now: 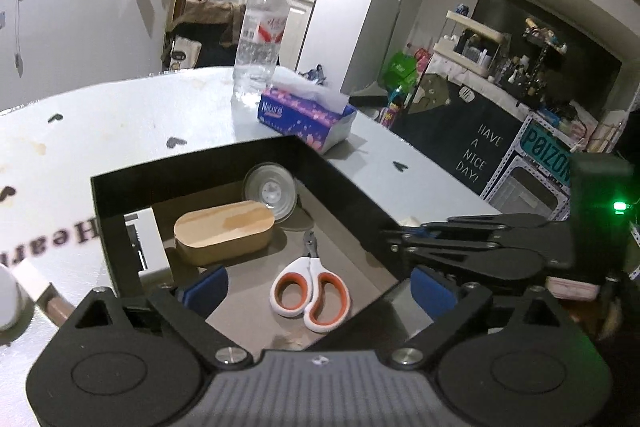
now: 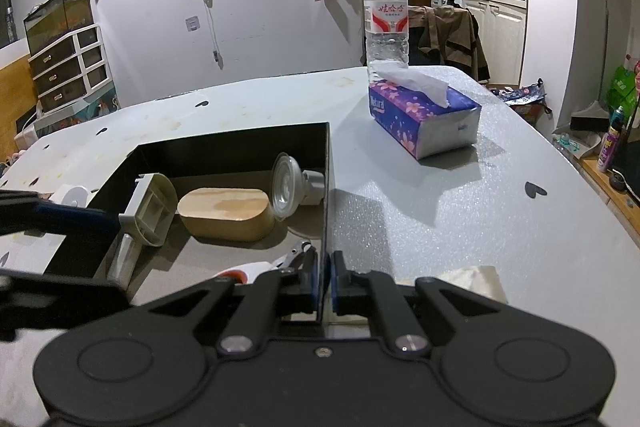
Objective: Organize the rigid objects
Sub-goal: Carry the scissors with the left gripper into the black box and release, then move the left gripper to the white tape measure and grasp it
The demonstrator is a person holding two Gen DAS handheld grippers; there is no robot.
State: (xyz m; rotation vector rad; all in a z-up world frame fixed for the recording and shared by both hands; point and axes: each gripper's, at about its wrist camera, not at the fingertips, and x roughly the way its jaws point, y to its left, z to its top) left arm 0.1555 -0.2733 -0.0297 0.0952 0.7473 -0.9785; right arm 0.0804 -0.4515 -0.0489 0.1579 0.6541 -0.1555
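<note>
An open black box (image 1: 200, 163) sits on the white table (image 1: 120, 115). Inside lie orange-and-white scissors (image 1: 310, 291), an oval wooden case (image 1: 224, 229), a clear plastic lid (image 1: 270, 193) and a white device (image 1: 146, 243). My left gripper (image 1: 316, 293) is open and empty, hovering just above the scissors. My right gripper (image 2: 324, 281) is shut on the box's right wall (image 2: 326, 187) near its front corner. The right wrist view also shows the wooden case (image 2: 226, 213), the lid (image 2: 286, 189), the white device (image 2: 148, 209) and the scissor tip (image 2: 298, 251).
A purple tissue box (image 1: 306, 121) and a water bottle (image 1: 262, 39) stand behind the black box; both show in the right wrist view, tissue box (image 2: 424, 119) and bottle (image 2: 386, 15). A crumpled tissue (image 2: 474, 281) lies near my right gripper. The table's right edge drops to cluttered shelves (image 1: 500, 67).
</note>
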